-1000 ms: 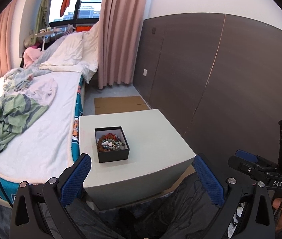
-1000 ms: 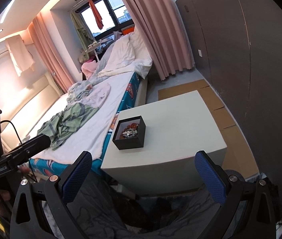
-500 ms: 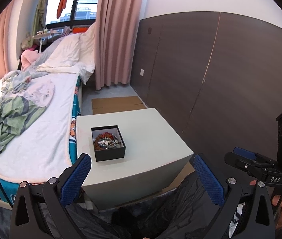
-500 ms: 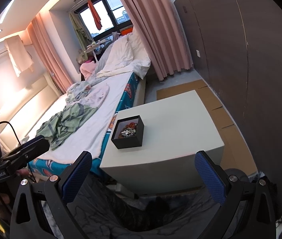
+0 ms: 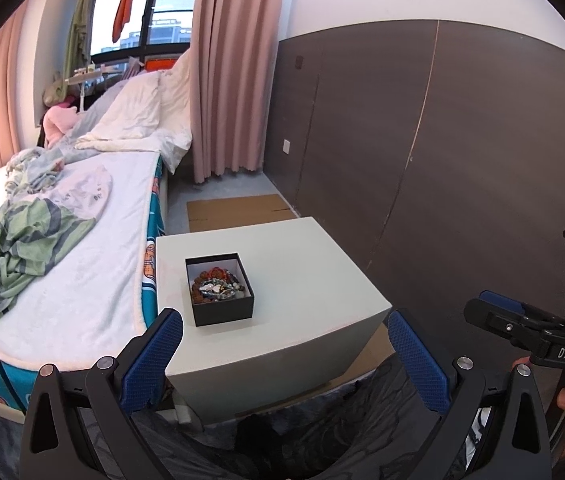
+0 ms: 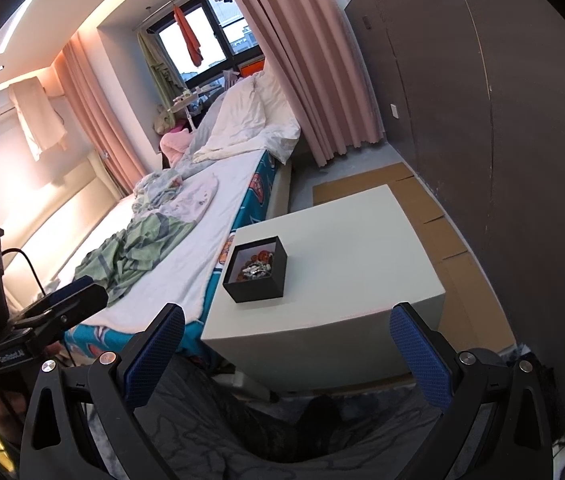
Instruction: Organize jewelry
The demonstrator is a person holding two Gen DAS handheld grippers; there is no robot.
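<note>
Jaws of both grippers wide apart as before, black jewelry box (image 5: pixel 219 289) now nearer.

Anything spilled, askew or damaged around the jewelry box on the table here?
Nothing stands out. The black box sits upright and lidless on the white table, jewelry heaped inside, none spilled. Both grippers, left and right, hang open and short of it.

Cool daylight enters through the dark-framed window (image 5: pixel 142 20) beyond the bed; warm ceiling strip lights (image 6: pixel 18 28) glow in the right view. Sharp focus, heavy fisheye bending, black vignetted corners.
</note>
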